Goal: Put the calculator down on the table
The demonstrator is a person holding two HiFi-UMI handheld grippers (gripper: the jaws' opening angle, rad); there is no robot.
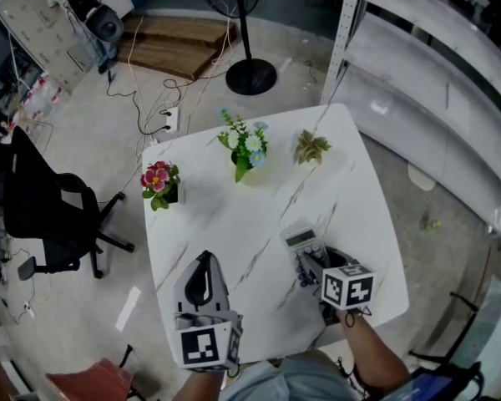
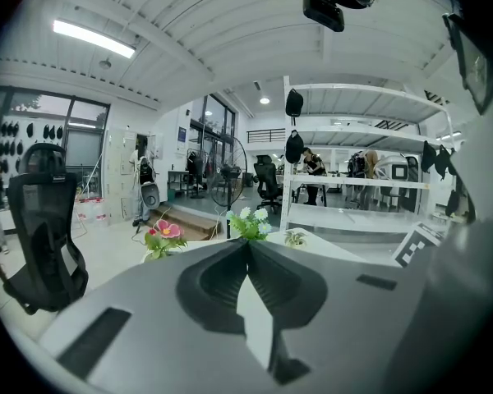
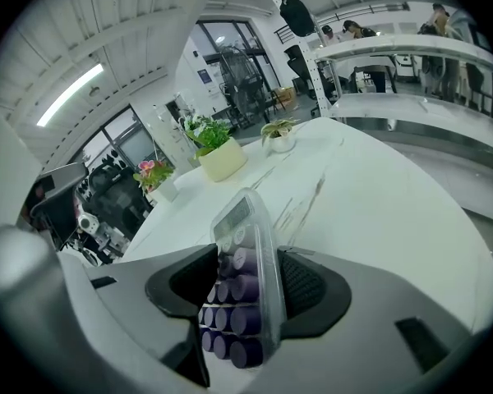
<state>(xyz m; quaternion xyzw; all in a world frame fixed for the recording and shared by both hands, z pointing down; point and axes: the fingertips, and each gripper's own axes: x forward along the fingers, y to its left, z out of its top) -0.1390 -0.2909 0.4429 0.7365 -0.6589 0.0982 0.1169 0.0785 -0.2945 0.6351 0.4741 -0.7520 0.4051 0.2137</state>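
My right tongs [image 1: 311,266] stand open around the calculator [image 3: 245,257], pads not pressing. It stands on edge, tilted, by the bench's [image 1: 234,224] near right corner. My left tongs [image 1: 204,259] are closed and empty.

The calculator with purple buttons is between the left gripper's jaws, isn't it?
No. The calculator with purple buttons is between the jaws of the right gripper, not the left. The right gripper view shows it there, standing on edge. The left gripper has its jaws together, with nothing between them.
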